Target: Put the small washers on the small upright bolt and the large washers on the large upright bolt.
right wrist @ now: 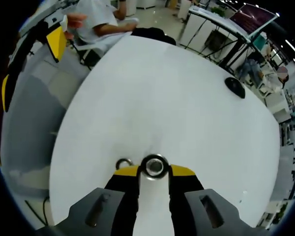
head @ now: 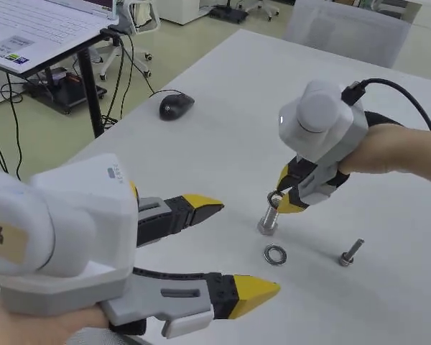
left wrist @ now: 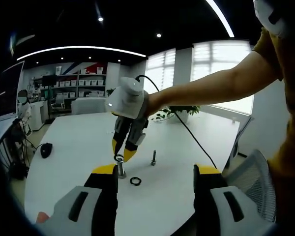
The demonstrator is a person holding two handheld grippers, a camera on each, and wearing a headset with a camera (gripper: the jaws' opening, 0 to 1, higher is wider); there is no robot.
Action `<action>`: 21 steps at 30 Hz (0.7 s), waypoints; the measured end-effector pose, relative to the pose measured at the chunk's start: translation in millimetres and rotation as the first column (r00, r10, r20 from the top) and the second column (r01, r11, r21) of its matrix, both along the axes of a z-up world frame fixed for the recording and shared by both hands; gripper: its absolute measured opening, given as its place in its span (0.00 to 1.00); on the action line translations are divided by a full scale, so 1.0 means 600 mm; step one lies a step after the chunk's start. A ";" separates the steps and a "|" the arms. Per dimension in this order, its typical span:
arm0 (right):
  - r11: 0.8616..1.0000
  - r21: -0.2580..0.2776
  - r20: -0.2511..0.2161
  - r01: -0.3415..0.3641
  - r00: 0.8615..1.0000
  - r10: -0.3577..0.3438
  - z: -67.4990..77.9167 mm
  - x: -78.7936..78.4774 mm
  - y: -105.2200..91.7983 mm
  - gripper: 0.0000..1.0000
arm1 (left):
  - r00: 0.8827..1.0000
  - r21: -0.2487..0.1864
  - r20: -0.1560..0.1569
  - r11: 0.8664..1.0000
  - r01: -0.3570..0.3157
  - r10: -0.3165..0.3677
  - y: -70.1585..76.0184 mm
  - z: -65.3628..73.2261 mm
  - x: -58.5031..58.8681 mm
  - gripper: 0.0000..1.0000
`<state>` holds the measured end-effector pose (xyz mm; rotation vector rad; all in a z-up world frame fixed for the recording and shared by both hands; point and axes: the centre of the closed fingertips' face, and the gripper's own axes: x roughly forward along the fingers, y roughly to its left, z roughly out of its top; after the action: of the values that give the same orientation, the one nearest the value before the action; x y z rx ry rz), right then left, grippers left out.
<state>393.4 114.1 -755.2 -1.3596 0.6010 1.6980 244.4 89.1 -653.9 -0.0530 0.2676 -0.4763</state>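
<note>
right tongs (head: 284,203): pressed onto a washer (head: 275,199), pinched by its rim, tips aimed down at the bench (head: 223,136).
washer: mid-bench, just above the big bolt (head: 267,221). In the right gripper view the ring sits about over the bolt top. Touching the thread or not, cannot tell.
left tongs (head: 248,248): spread wide, nothing between them, hovering near-left, well apart from both bolts.
loose washer (head: 275,254): flat on the bench, just on the near side of the big bolt.
small bolt (head: 350,251): upright, right of the loose washer. Too small to tell if anything is on it.
handling (judged): metal ring, so light, stiff and slick. Lying flat it offers little to grab. Best taken across opposite rim edges, hole left clear, ring kept level so it drops over the thread.
bolts (judged): they look free-standing, so a sideways knock may topple them. Come straight down.
room: open bench all round the work. The mouse (head: 176,106) is far-left, near the bench's left edge, well apart. The only crowding is the loose washer beside the big bolt.
</note>
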 end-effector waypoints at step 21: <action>0.999 -0.046 -0.005 -0.016 1.000 0.015 -0.054 -0.003 -0.005 0.22 | 1.000 -0.010 -0.011 1.000 -0.004 0.004 0.000 -0.009 0.007 0.61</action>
<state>391.9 111.1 -787.7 -1.3959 0.6369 1.7096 248.8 89.2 -659.4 -0.0665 0.2762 -0.4734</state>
